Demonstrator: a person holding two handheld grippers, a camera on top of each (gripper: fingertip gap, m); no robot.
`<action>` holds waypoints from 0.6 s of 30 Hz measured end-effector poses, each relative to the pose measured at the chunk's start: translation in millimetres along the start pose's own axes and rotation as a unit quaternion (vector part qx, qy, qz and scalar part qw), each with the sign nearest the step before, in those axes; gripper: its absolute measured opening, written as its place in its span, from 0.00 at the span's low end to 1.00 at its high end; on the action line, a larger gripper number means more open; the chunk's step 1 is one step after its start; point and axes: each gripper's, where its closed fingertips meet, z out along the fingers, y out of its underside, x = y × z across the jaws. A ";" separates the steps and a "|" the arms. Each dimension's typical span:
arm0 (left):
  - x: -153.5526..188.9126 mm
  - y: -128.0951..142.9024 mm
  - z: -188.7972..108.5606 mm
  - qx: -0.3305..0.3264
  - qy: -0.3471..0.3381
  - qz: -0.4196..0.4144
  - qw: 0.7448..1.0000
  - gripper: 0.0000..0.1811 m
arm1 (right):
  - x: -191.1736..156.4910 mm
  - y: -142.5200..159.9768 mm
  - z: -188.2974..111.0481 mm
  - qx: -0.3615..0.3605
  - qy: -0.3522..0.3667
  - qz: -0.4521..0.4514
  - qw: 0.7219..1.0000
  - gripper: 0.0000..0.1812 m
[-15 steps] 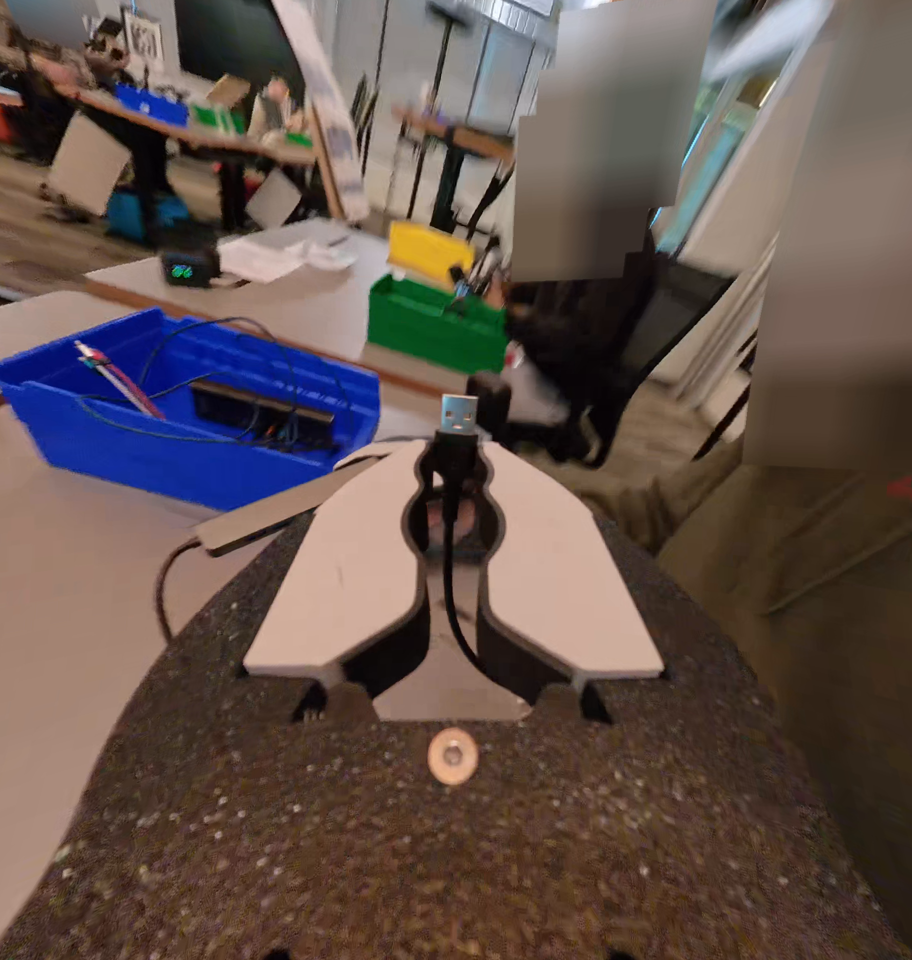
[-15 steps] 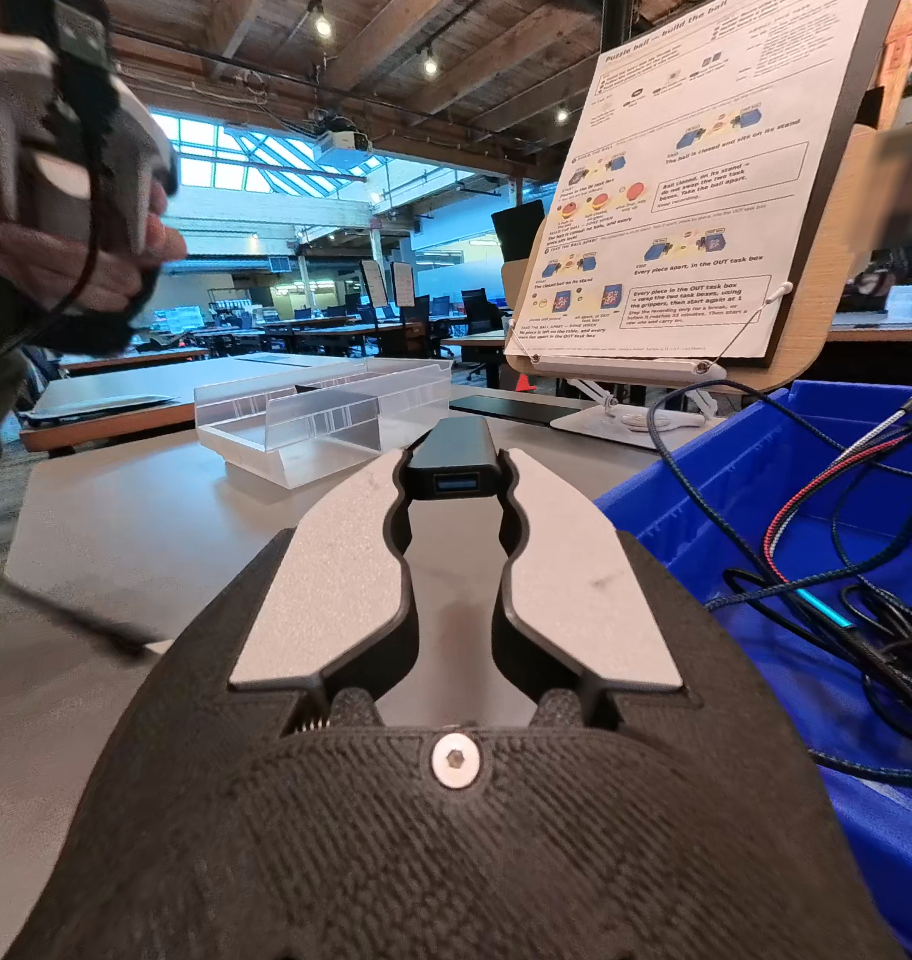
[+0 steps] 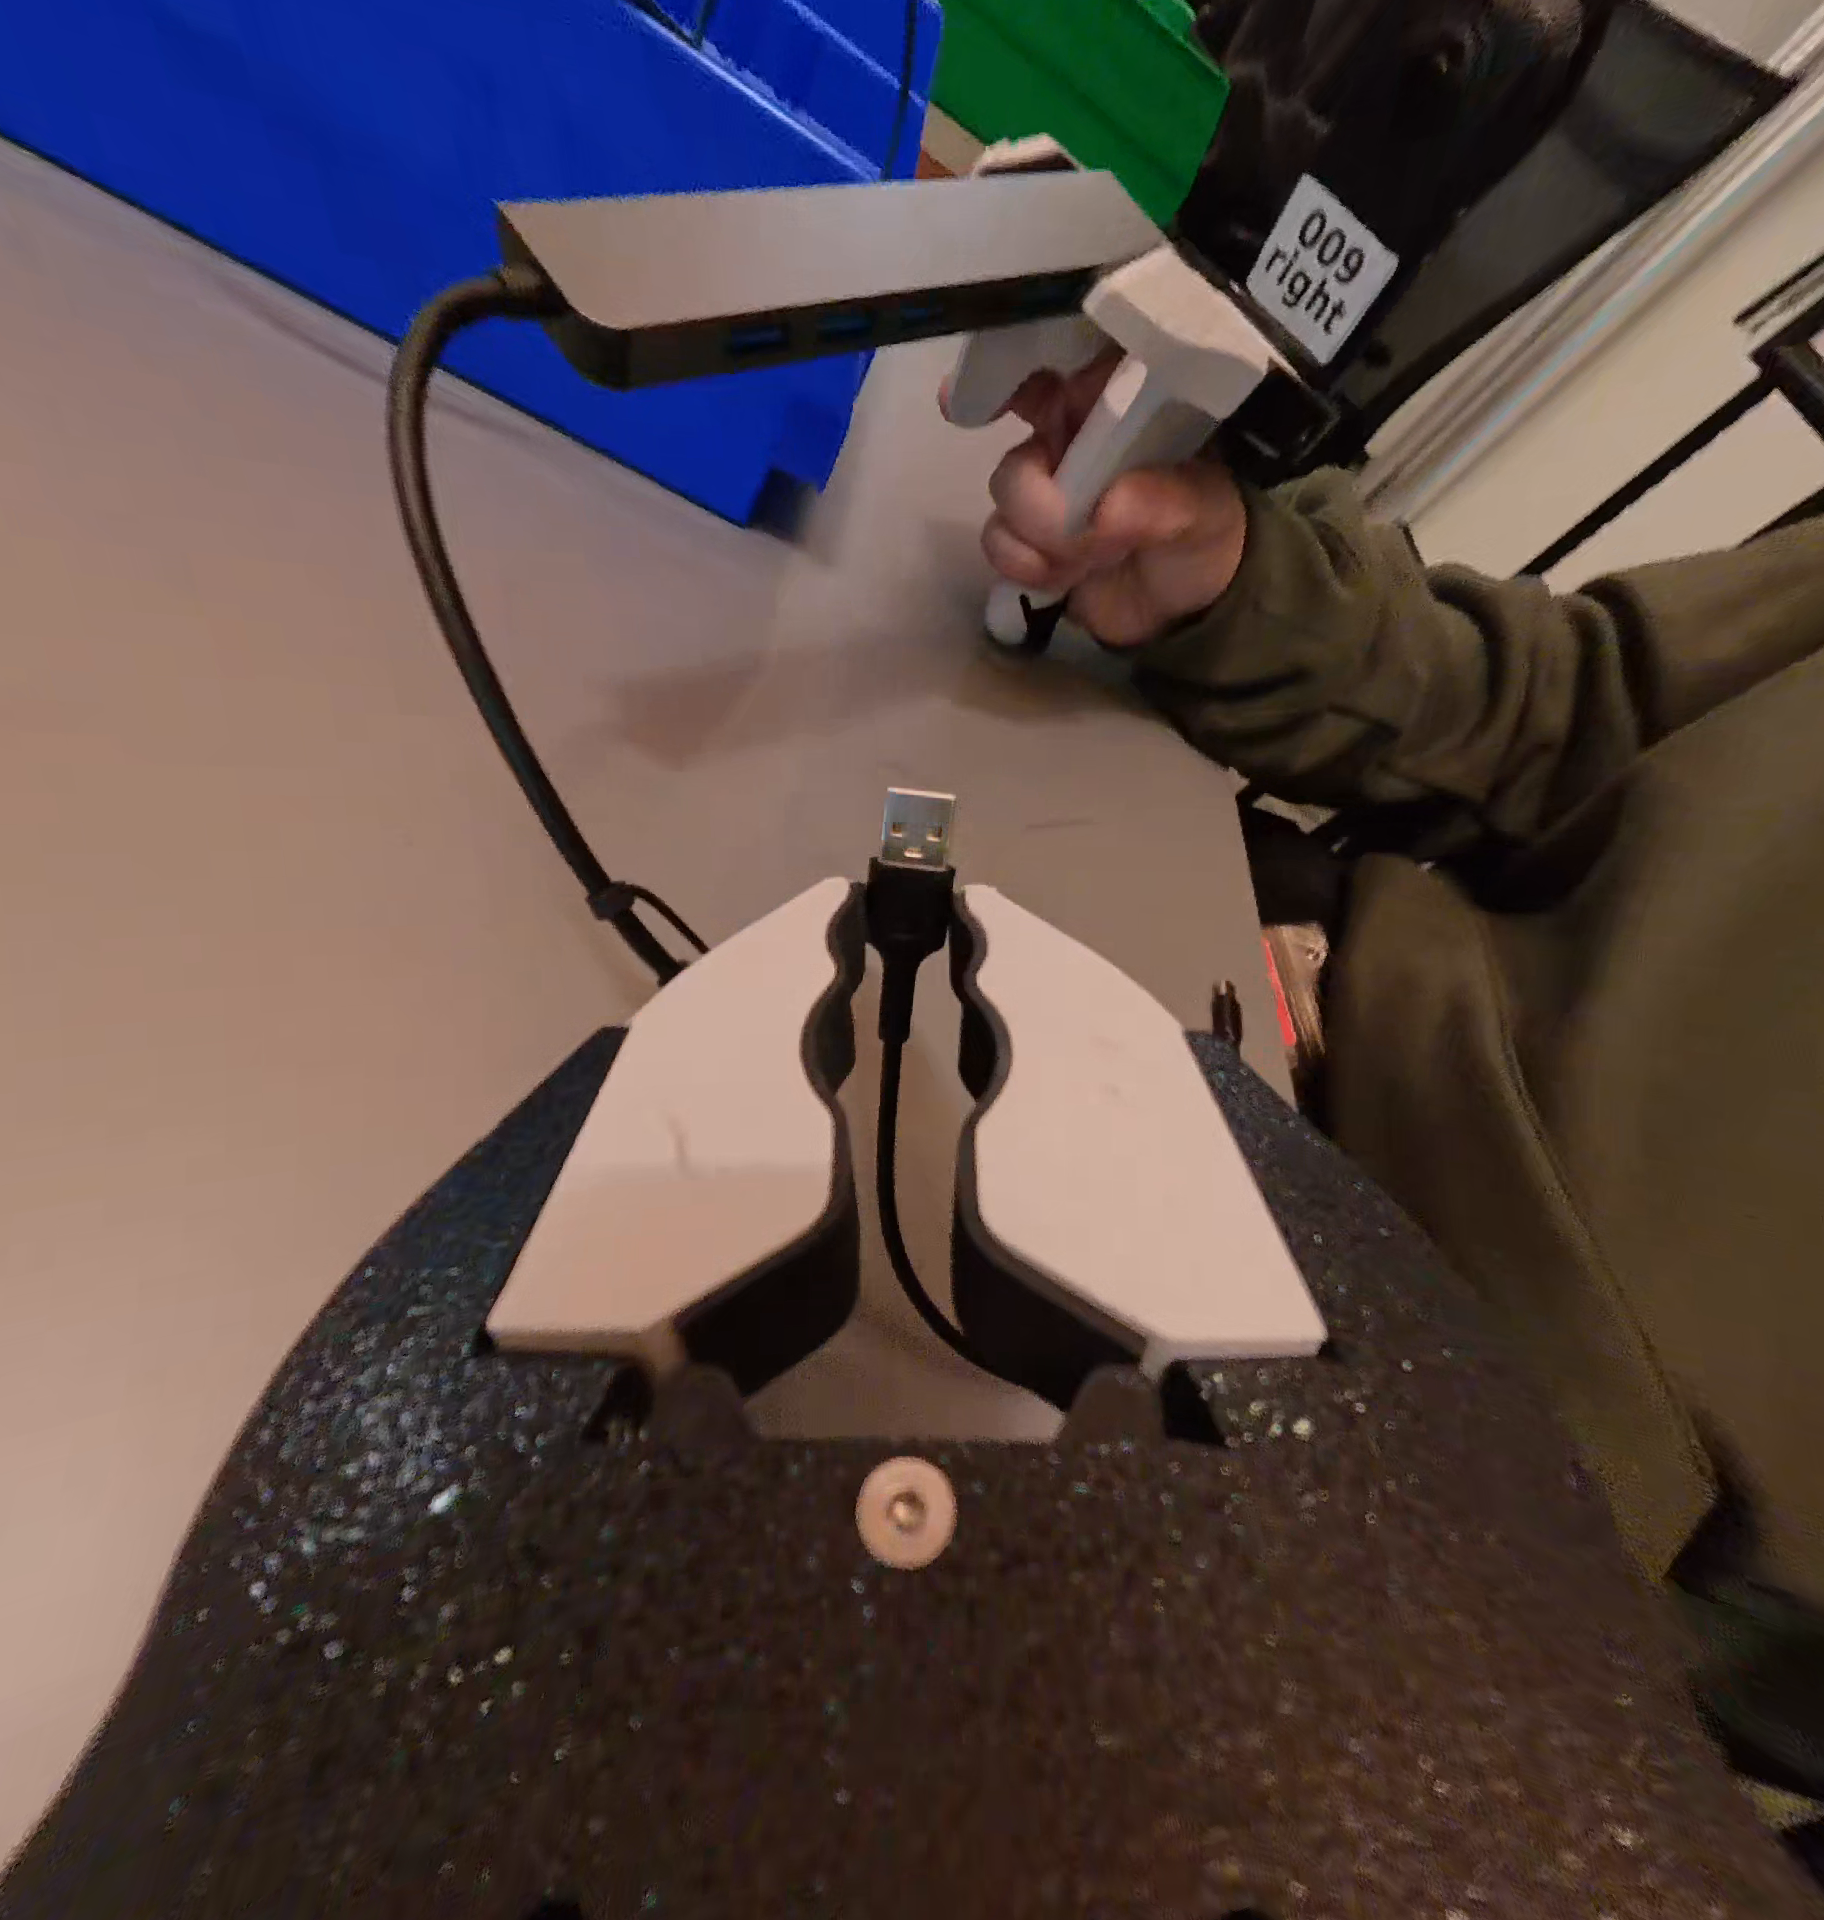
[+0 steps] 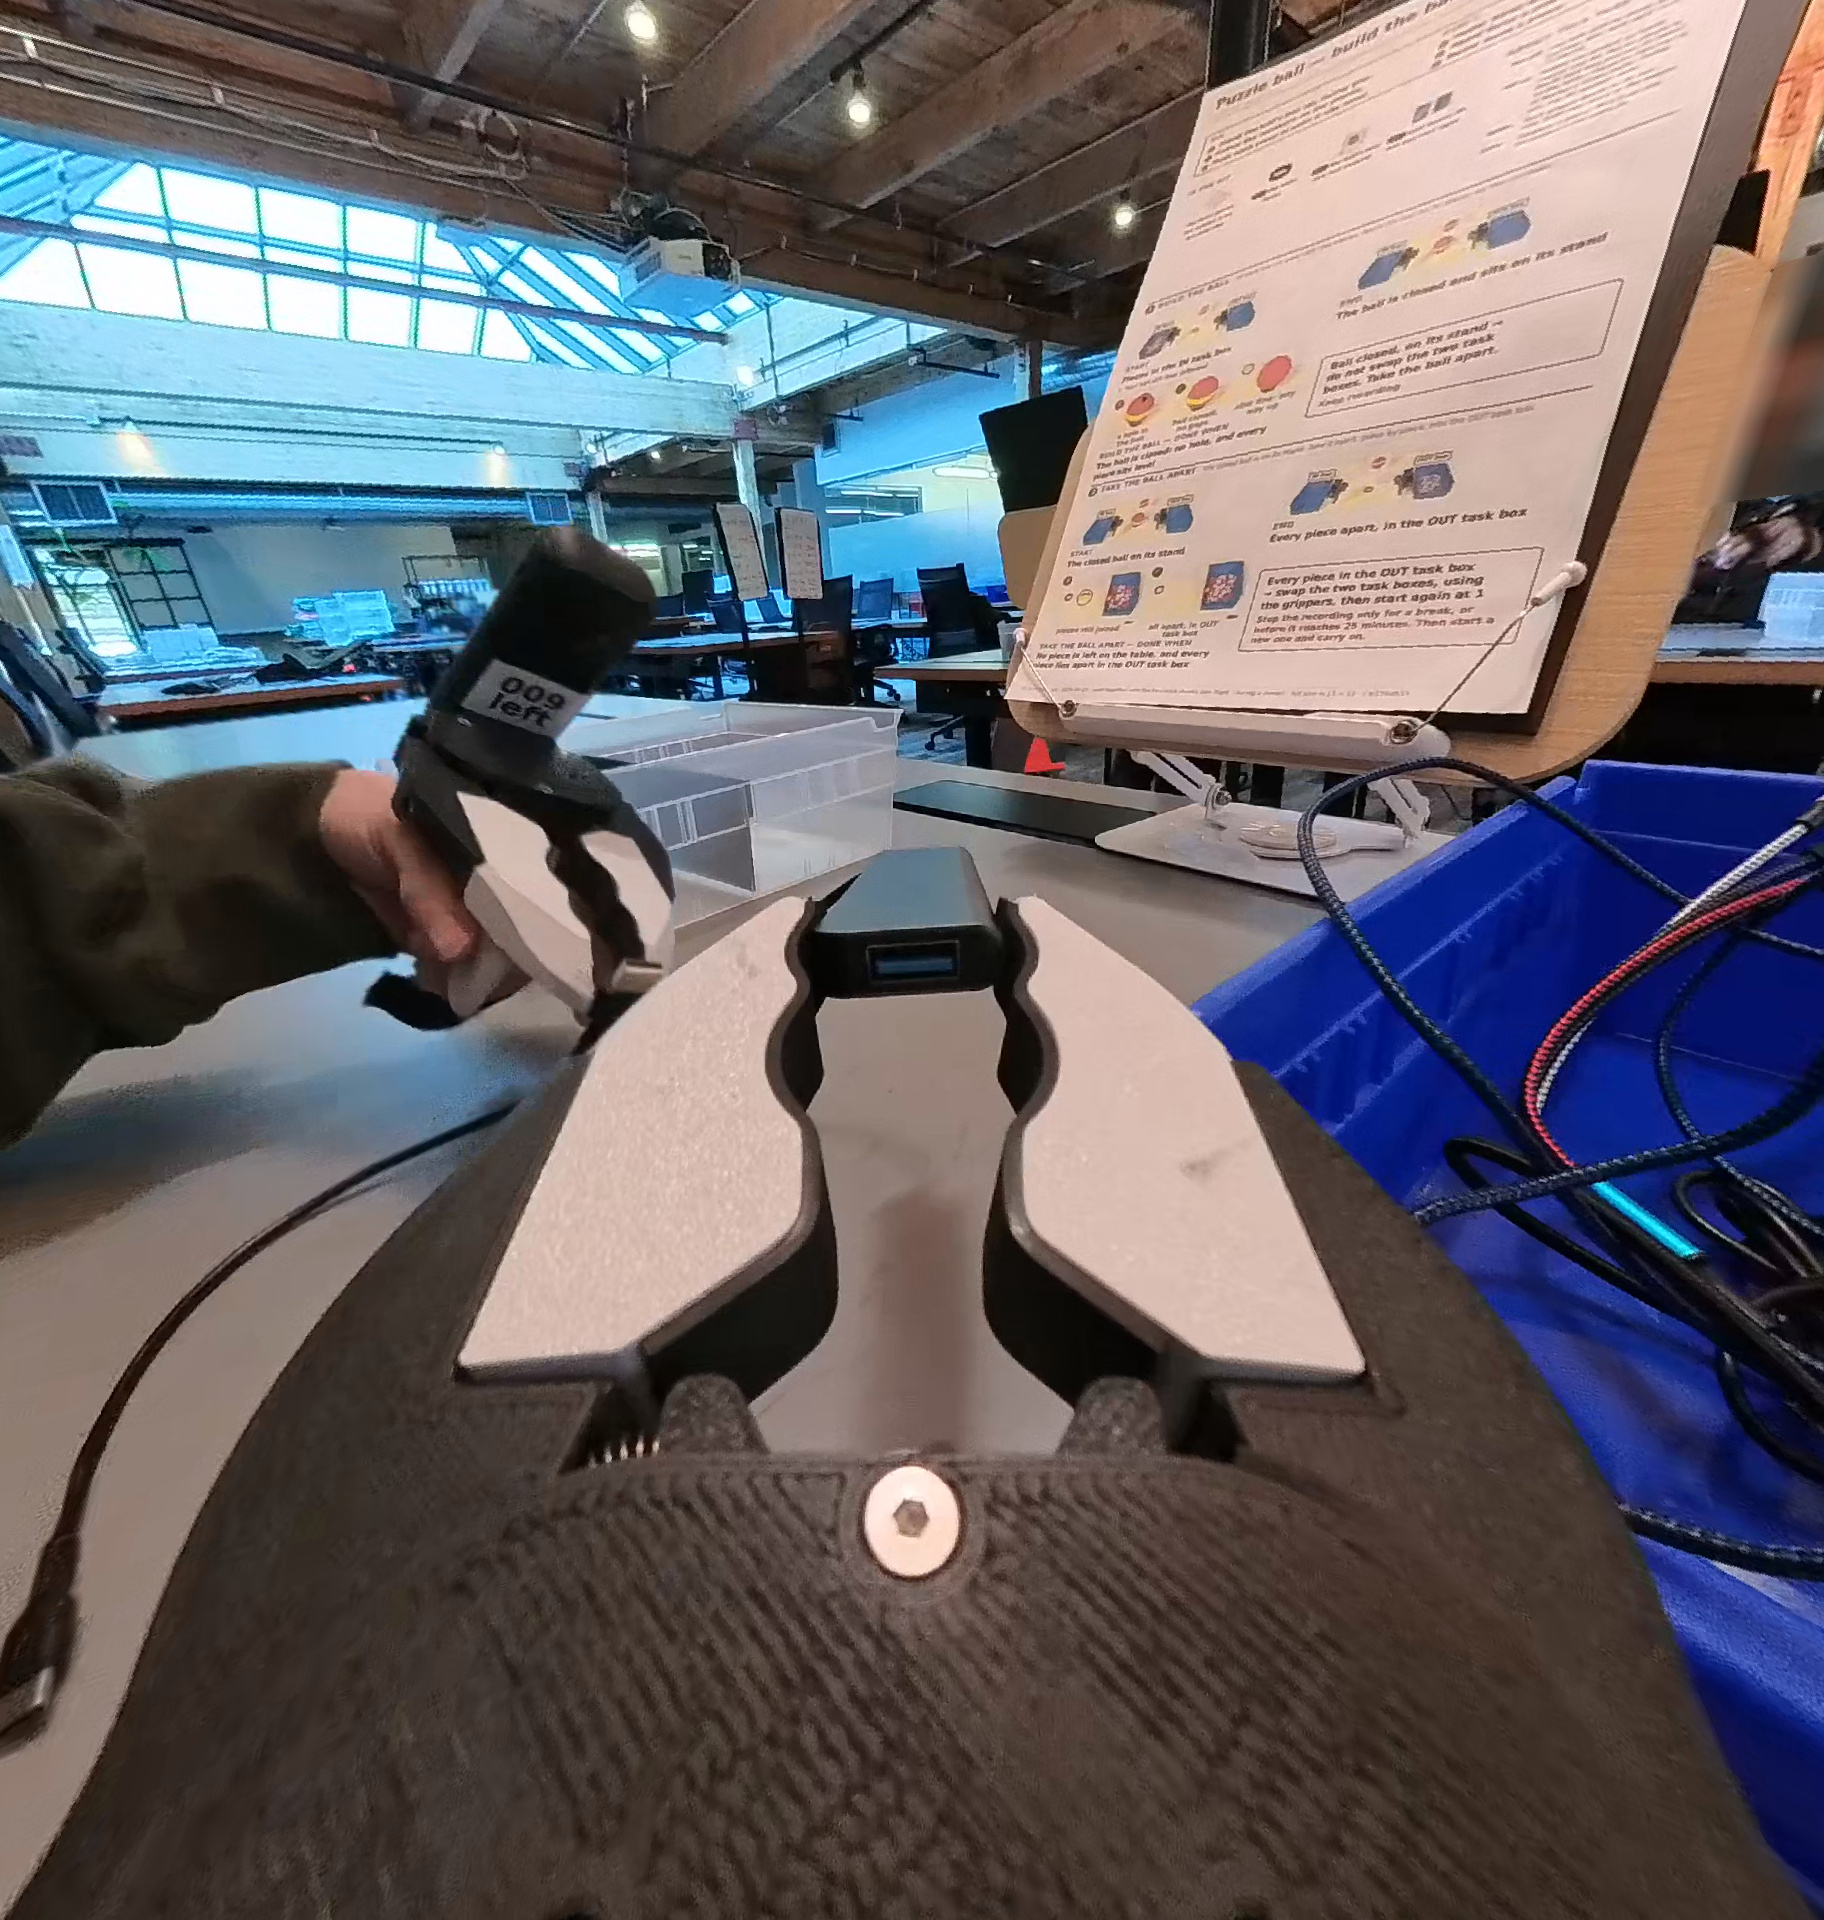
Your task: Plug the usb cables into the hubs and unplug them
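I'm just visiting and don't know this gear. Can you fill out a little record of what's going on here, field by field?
Left gripper: shut on the USB plug, metal tip pointing forward
Right gripper: shut on the USB hub, held above the table
Plug and hub: apart, not yet joined
Hub ports: several blue ones along its side, empty
Nearby: blue bin holding loose cables

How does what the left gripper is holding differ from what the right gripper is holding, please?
The left gripper pinches a small USB plug, its metal tip bare; the right gripper clamps a long grey hub showing open blue ports. The plug points upward; the hub lies level. Both trail black cables.
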 end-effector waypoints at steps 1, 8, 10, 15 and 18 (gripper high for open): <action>1.0 0.5 3.7 -0.004 0.009 0.005 1.000 0.08 | 0.1 -0.1 -0.1 0.000 0.000 0.000 1.000 0.17; 32.1 -55.5 -4.9 0.173 0.119 0.021 0.977 0.08 | 0.5 -0.3 -0.2 0.001 -0.004 0.005 1.000 0.17; 36.8 -61.2 -9.5 0.194 0.133 0.030 0.971 0.08 | 0.7 -0.4 -0.3 0.002 -0.005 0.006 1.000 0.17; 34.0 -55.5 -5.6 0.174 0.107 0.065 0.977 0.08 | 1.9 -1.2 -0.8 0.005 -0.005 0.011 1.000 0.17; 18.6 -46.2 0.0 0.143 0.034 0.096 0.984 0.08 | 1.8 -1.3 -0.9 0.006 -0.006 0.012 1.000 0.17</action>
